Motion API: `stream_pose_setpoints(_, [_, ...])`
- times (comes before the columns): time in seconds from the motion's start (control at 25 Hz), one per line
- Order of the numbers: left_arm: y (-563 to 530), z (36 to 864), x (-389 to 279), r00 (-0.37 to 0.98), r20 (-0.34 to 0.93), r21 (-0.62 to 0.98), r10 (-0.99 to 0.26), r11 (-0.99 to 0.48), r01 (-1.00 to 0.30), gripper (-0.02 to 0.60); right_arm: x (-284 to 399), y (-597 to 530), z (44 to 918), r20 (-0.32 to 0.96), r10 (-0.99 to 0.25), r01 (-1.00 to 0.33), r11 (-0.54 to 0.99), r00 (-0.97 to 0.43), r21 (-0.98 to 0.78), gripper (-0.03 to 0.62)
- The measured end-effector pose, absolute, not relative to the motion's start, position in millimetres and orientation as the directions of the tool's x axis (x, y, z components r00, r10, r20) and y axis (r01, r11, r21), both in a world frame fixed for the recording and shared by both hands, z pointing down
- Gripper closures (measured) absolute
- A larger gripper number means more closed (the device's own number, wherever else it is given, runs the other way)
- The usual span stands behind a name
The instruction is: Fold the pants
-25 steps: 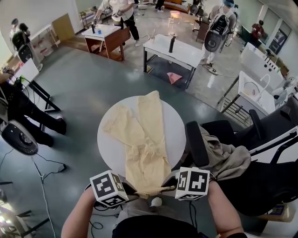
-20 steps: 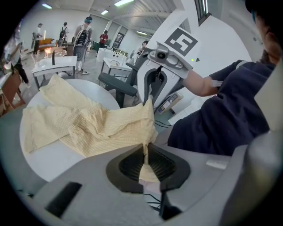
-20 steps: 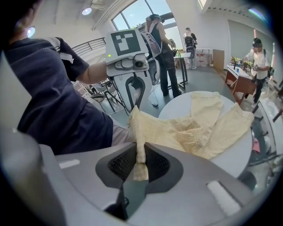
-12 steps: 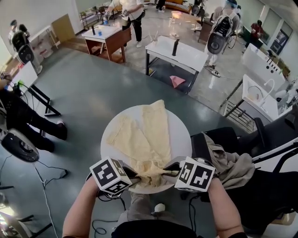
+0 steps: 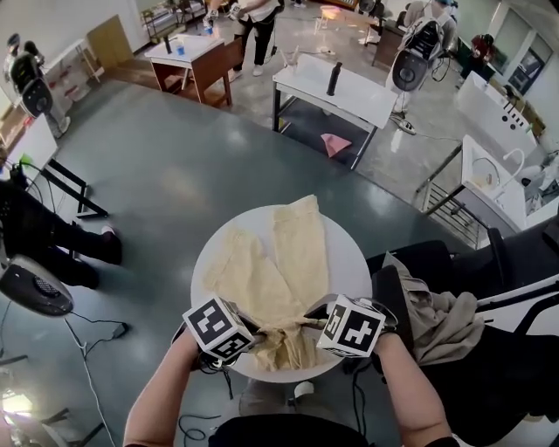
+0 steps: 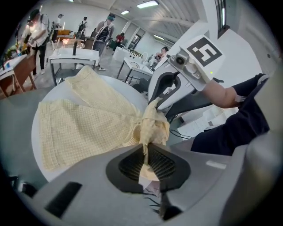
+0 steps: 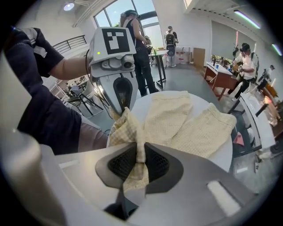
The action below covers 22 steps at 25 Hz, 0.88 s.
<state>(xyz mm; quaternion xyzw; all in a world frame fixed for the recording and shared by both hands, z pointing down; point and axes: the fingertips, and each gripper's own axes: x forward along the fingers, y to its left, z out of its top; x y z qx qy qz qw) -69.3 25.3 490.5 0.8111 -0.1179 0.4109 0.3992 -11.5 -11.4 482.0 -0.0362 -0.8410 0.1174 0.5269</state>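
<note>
L gripper + R gripper tight on pants over round white table; grey floor, prob. workshop

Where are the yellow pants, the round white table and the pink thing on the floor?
yellow pants [image 5: 301,249]: head view, middle of one leg.
round white table [image 5: 348,266]: head view, bare top by the right edge.
pink thing [image 5: 334,143]: head view, its middle.

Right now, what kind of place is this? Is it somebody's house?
Not a house, probably a big lab or workshop hall: grey floor, several white work tables, other people standing at them, all around the round table with the yellow pants.
</note>
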Motion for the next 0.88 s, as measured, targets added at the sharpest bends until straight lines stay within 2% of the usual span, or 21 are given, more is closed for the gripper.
stream_pose_setpoints(0.16, [13.3, 502.6, -68.2, 0.64, 0.764, 0.528, 0.082, -0.649, -0.547, 0.551, -9.5, -22.0, 498.9, 0.872, 0.187, -0.106, 0.96, -0.452, -0.261, 0.54])
stream_pose_setpoints(0.32, [20.4, 495.0, -59.1, 0.657, 0.748, 0.513, 0.096, -0.712, -0.48, 0.552, -7.7, -26.0, 500.4, 0.852, 0.208, -0.092, 0.954, -0.48, -0.284, 0.529])
stream_pose_setpoints(0.48, [33.6, 483.5, -53.7, 0.695, 0.703, 0.562, 0.152, -0.717, -0.412, 0.552, -7.7, -32.0, 484.9, 0.821, 0.193, -0.106, 0.95, -0.538, -0.293, 0.459])
stream_pose_setpoints(0.56, [38.0, 482.1, -56.6, 0.704, 0.689, 0.585, 0.173, -0.707, -0.398, 0.552, -9.6, -39.9, 466.4, 0.775, 0.183, -0.12, 0.941, -0.605, -0.315, 0.448])
stream_pose_setpoints(0.64, [40.0, 478.4, -54.3, 0.73, 0.658, 0.607, 0.184, -0.704, -0.37, 0.552, -10.9, -55.4, 446.0, 0.724, 0.142, -0.152, 0.933, -0.675, -0.325, 0.455])
stream_pose_setpoints(0.72, [43.8, 473.3, -49.3, 0.758, 0.619, 0.634, 0.204, -0.699, -0.329, 0.552, -14.9, -74.7, 434.3, 0.696, 0.082, -0.194, 0.931, -0.714, -0.308, 0.494])
stream_pose_setpoints(0.76, [46.4, 470.6, -47.0, 0.77, 0.6, 0.65, 0.219, -0.694, -0.309, 0.552, -20.1, -82.0, 433.4, 0.693, 0.062, -0.205, 0.933, -0.719, -0.297, 0.519])
stream_pose_setpoints(0.88, [54.4, 464.4, -40.6, 0.792, 0.554, 0.681, 0.258, -0.687, -0.253, 0.552, -45.0, -88.9, 446.8, 0.704, 0.069, -0.191, 0.94, -0.707, -0.284, 0.525])
